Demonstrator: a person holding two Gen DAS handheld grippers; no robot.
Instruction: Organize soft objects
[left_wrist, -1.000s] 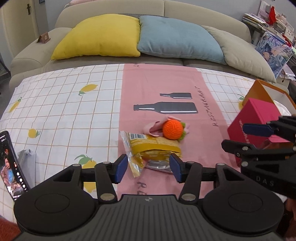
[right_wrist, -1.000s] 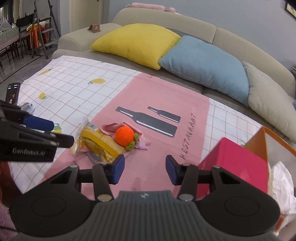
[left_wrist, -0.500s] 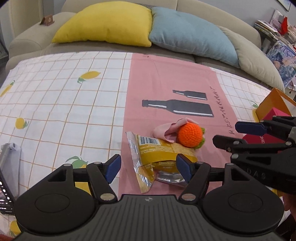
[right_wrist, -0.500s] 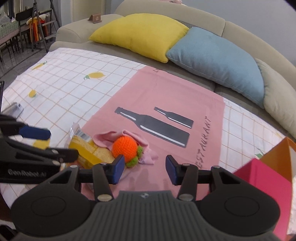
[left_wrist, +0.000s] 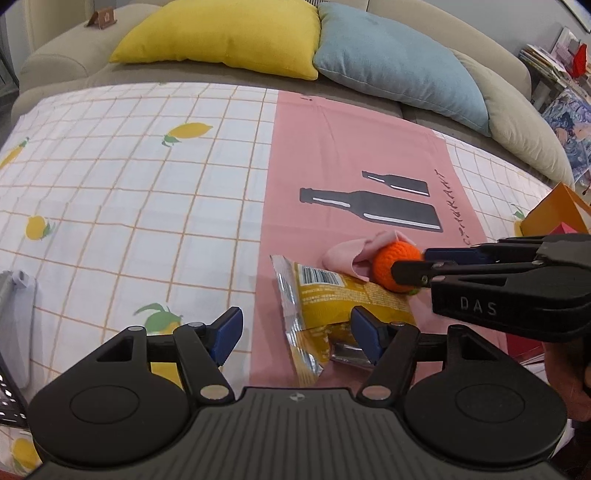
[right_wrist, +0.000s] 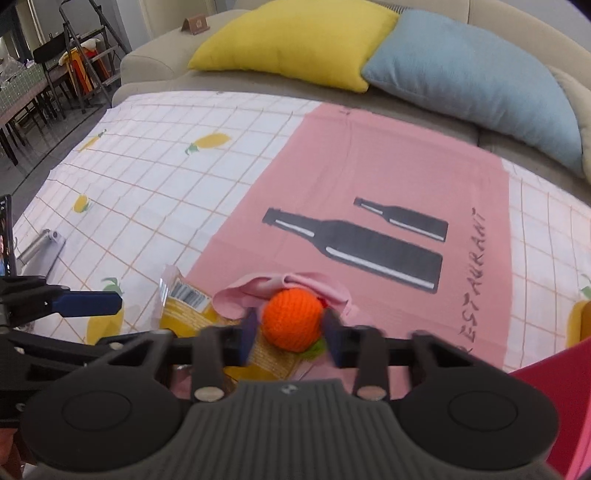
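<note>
Right wrist view: our right tongs are closing, the orange knitted ball between the blue pads, which sit at its sides. Beneath and left of it lies the yellow snack bag; just beyond, a pink cloth. Our left tongs stand spread wide over the bag's near end, gripping nothing. Farther off, pillows.

Left gripper jaws wide over yellow snack bag; right gripper closing around orange crochet ball, which lies against pink cloth.
</note>
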